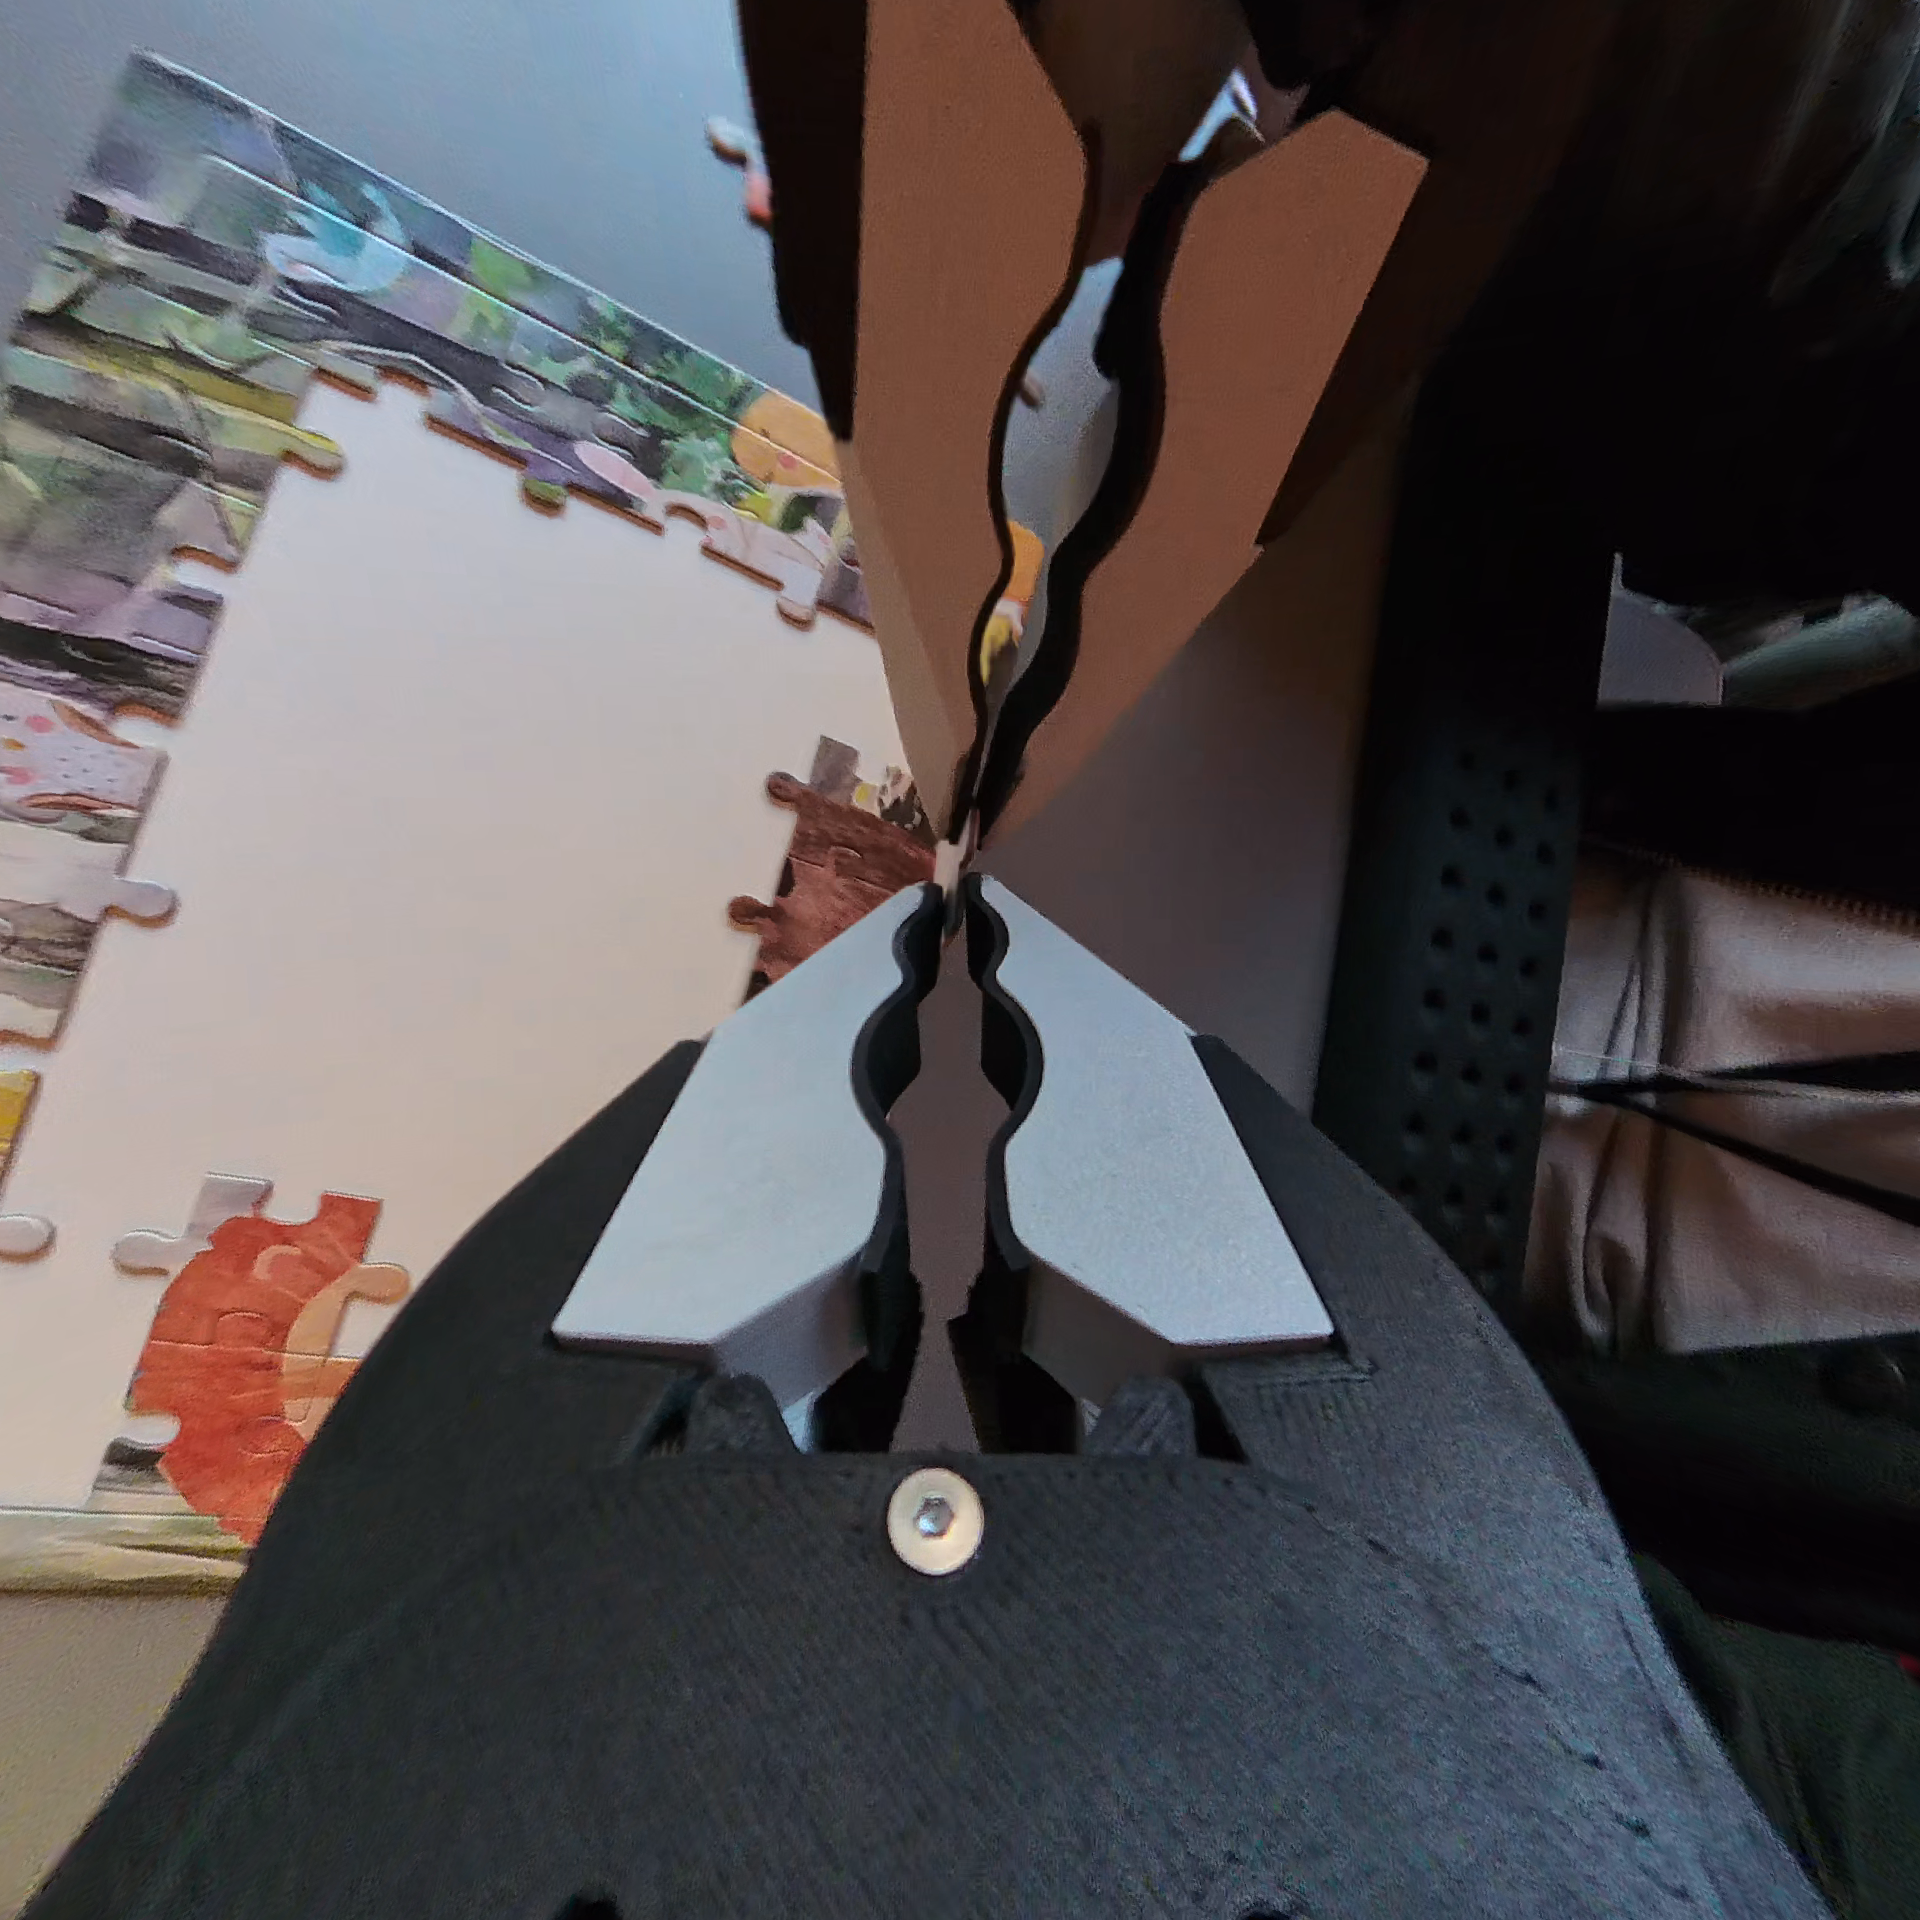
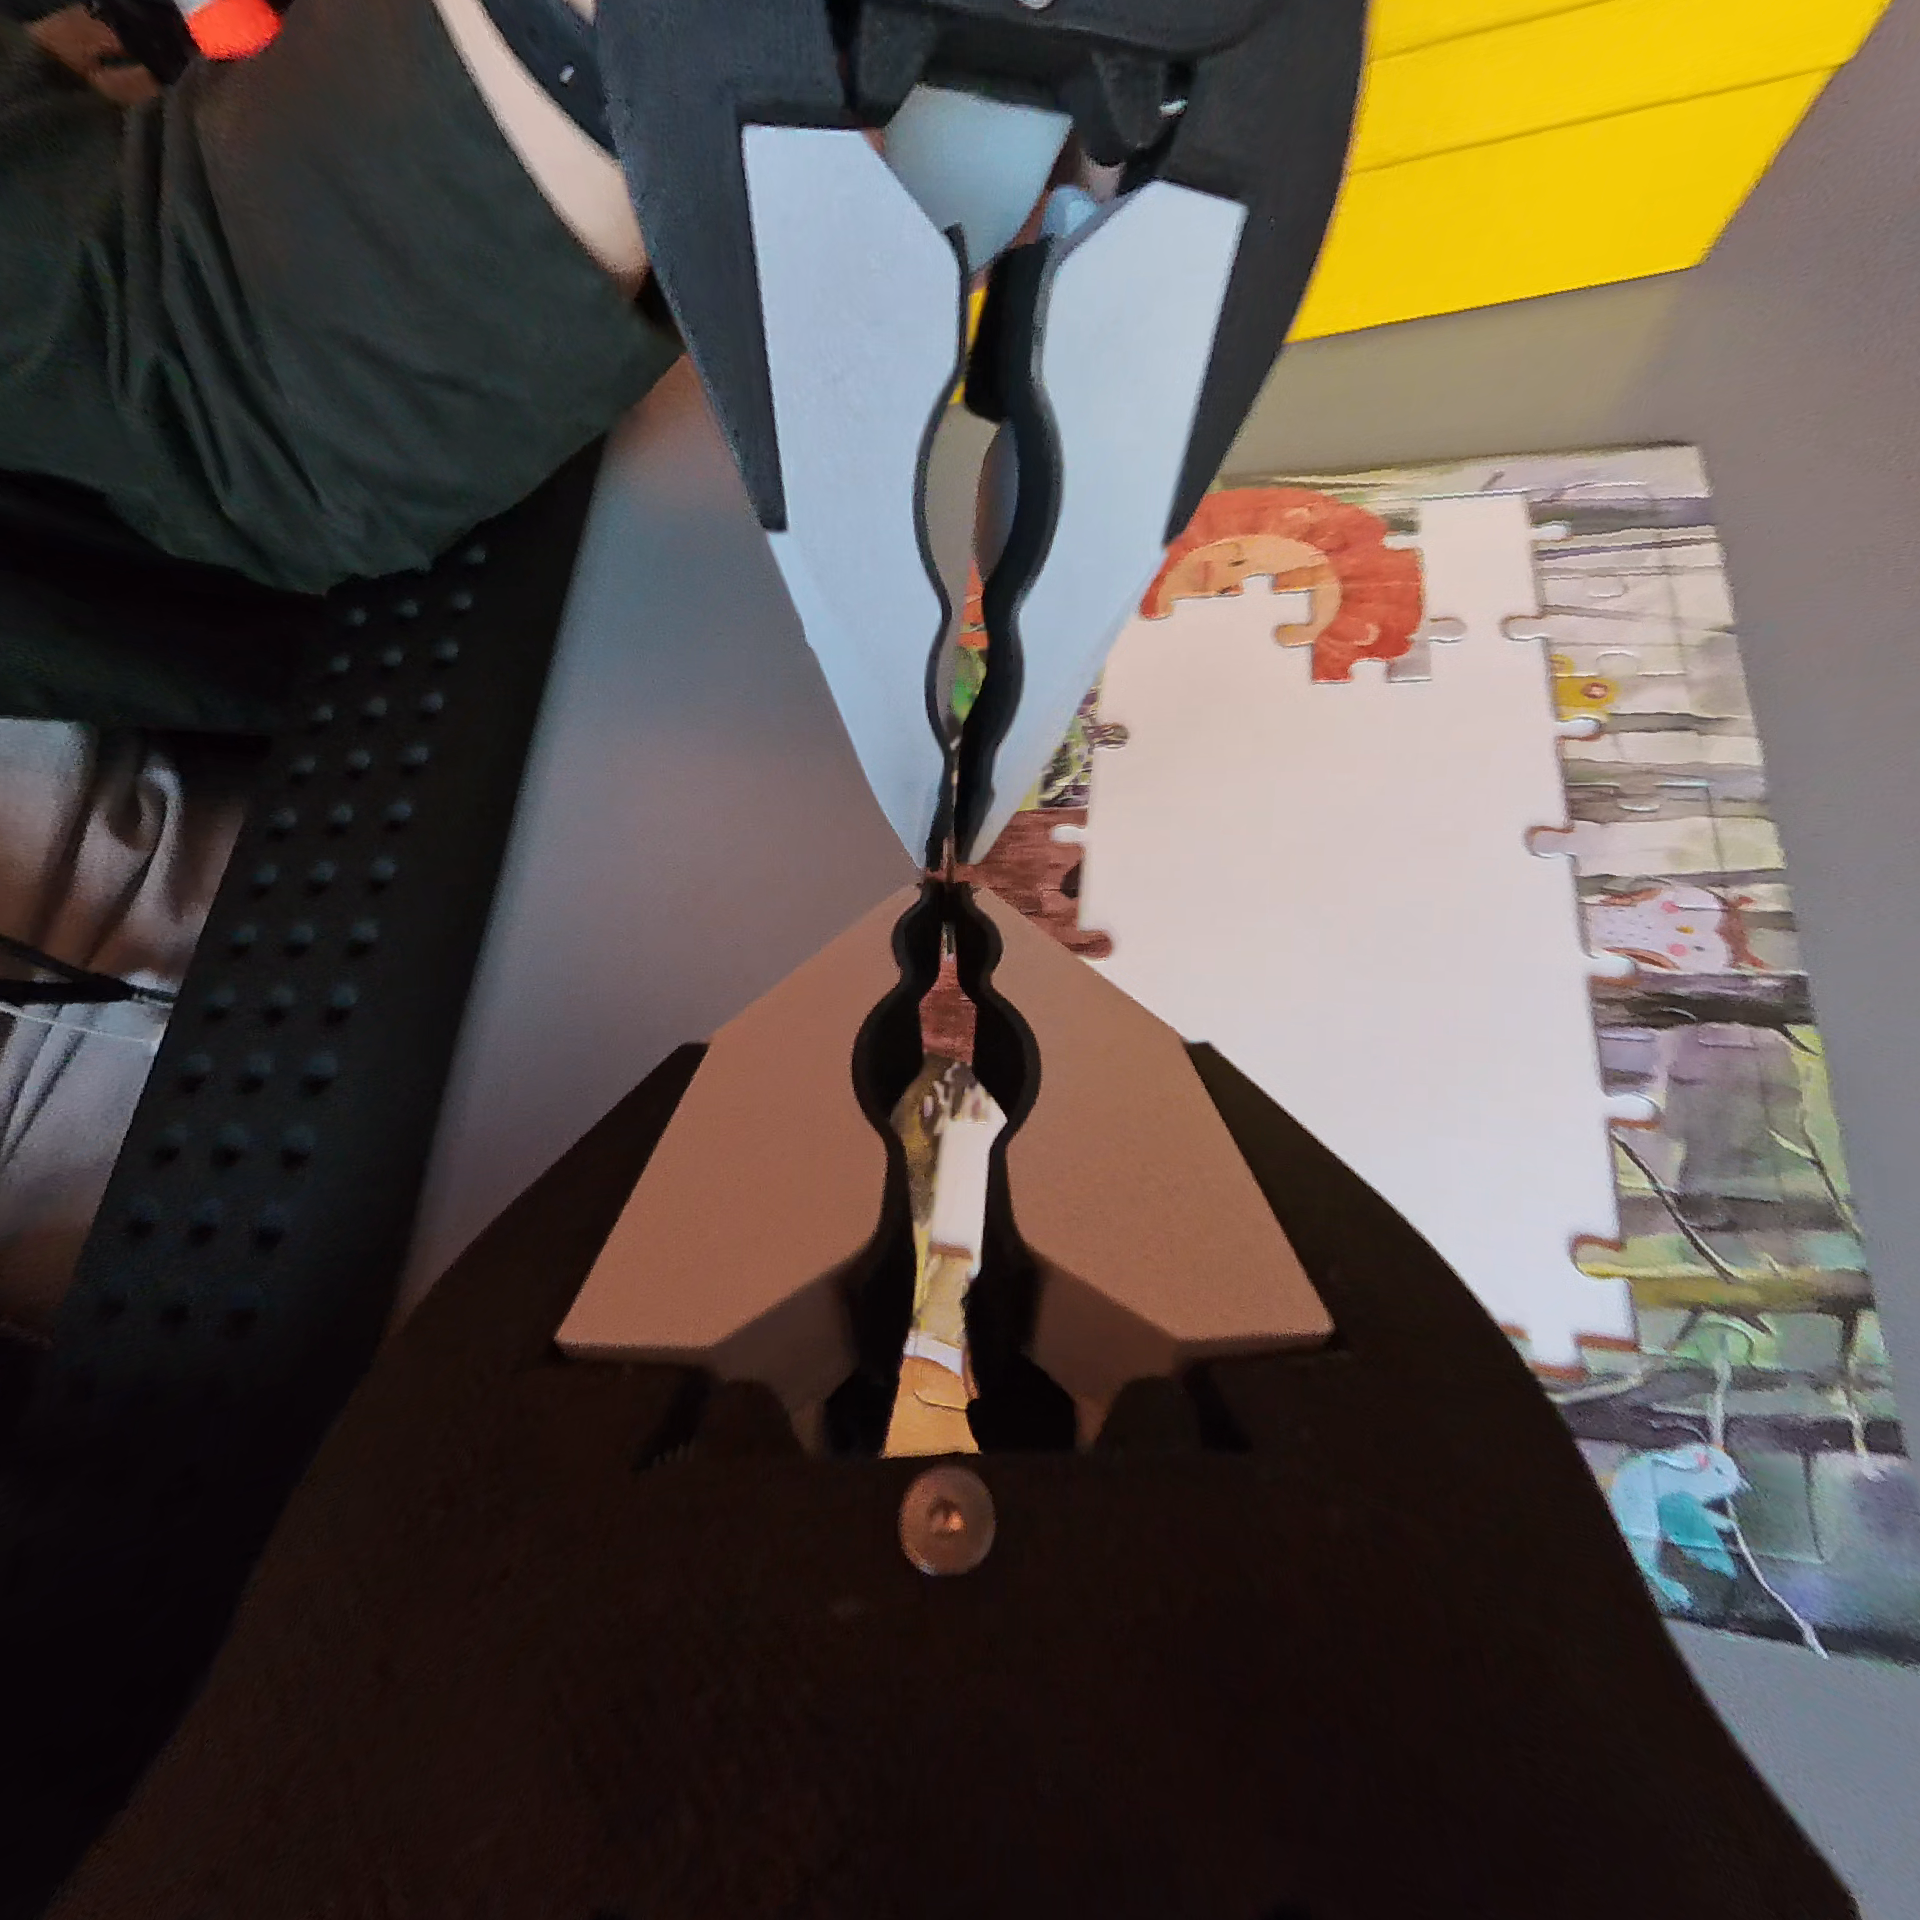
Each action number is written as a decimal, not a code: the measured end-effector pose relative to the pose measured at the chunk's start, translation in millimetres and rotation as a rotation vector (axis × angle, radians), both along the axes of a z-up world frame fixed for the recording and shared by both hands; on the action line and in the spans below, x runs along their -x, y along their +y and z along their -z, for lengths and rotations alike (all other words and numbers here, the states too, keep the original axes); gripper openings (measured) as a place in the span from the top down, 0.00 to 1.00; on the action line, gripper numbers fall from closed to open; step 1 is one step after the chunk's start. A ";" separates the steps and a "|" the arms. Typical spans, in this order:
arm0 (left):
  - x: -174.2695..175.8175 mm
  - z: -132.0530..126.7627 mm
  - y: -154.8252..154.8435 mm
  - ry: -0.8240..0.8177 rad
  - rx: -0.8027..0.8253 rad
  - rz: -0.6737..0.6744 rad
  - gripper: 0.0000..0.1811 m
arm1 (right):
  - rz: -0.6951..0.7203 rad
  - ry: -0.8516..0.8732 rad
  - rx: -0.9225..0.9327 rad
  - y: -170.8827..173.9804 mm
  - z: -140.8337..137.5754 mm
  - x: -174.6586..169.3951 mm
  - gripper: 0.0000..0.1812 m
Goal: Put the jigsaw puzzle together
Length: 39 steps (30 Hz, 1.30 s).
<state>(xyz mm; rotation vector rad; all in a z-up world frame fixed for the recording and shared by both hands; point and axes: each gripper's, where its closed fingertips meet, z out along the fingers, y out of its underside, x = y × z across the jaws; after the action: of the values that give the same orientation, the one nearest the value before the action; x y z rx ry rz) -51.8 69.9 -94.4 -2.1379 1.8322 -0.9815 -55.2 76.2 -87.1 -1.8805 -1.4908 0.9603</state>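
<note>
Both tools (image 1: 951, 899) (image 2: 943, 891) meet tip-to-tip beside puzzle (image 2: 1714, 935) edge.

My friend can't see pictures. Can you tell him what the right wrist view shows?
Two grippers meet tip to tip, the right gripper below and the left gripper above, pinching something tiny. Beside them on the grey table lies a half-done jigsaw puzzle.

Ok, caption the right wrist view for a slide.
Both grippers meet tip to tip on a small piece beside the half-built jigsaw puzzle.
</note>
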 end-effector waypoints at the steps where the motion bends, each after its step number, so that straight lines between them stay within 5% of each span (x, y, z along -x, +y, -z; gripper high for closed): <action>1: -1.8 -3.4 5.5 -0.022 0.007 -0.036 0.98 | 0.024 0.021 0.002 4.6 -3.6 -3.0 1.00; 5: -5.4 -21.3 20.8 -0.153 0.148 -0.156 0.88 | 0.126 0.180 0.077 21.6 -27.7 -13.2 1.00; 13: -17.6 -52.8 35.2 -0.391 0.386 -0.250 1.00 | 0.189 0.374 0.199 30.2 -50.5 -25.9 1.00; 15: -17.7 -49.6 27.8 -0.361 0.410 -0.216 1.00 | 0.147 0.314 0.121 22.8 -45.2 -26.1 0.98; 18: -17.6 -37.3 17.9 -0.280 0.399 -0.176 1.00 | 0.104 0.147 -0.185 19.2 -35.4 -26.0 0.80; 22: -16.9 -18.8 -0.1 -0.162 0.471 -0.119 1.00 | -0.019 -0.065 -0.572 4.2 -32.3 -20.1 0.75; 30: -7.5 -6.9 -14.9 -0.065 0.549 -0.076 1.00 | -0.143 -0.352 -0.665 -13.3 2.3 -11.5 0.75; 39: -7.6 -10.1 -11.8 -0.090 0.569 -0.070 1.00 | -0.140 -0.339 -0.654 -14.7 0.1 -7.2 0.82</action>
<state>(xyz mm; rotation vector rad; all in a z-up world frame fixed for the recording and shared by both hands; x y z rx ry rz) -44.2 58.1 -84.3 -2.3732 1.5516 -1.7126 -48.0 61.4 -87.2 -1.5046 -1.8624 0.1495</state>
